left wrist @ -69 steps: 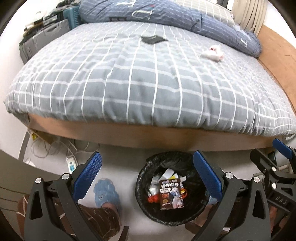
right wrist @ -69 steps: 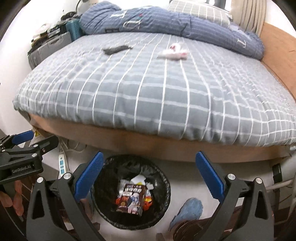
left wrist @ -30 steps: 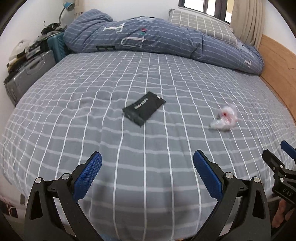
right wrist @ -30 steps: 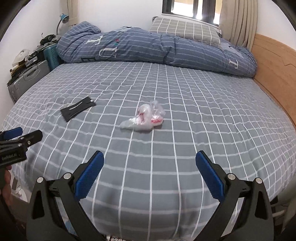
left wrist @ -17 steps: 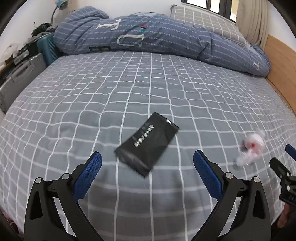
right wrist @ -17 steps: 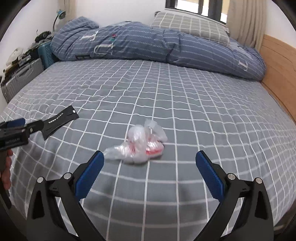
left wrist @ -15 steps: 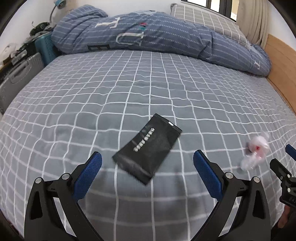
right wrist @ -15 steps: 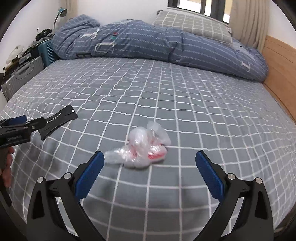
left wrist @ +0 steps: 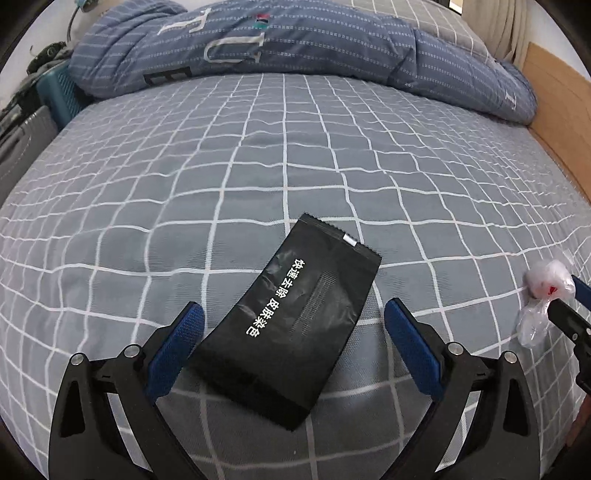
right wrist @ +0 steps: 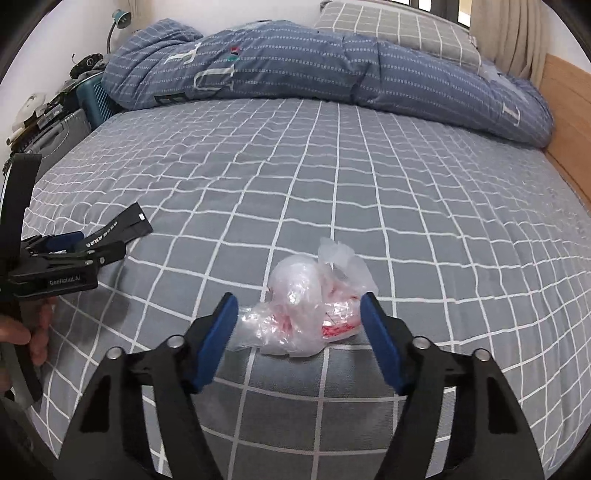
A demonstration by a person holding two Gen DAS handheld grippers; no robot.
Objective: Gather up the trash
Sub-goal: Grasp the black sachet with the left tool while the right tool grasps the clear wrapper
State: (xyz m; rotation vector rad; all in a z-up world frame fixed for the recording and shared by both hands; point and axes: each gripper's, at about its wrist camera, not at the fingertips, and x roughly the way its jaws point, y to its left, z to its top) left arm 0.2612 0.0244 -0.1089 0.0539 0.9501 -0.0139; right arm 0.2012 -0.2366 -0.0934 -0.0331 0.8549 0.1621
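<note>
A rumpled blue duvet point(right wrist: 314, 62) lies beside a checked pillow point(right wrist: 399, 26) on the grey checked bedsheet point(right wrist: 369, 177).

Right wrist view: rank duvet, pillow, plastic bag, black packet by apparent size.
1. duvet
2. pillow, partly hidden
3. plastic bag, enlarged by nearness
4. black packet, partly hidden by the left gripper

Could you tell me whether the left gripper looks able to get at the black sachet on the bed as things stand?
Probably yes: the left gripper stands open astride the black sachet, which lies flat on the bedspread with nothing covering it.
</note>
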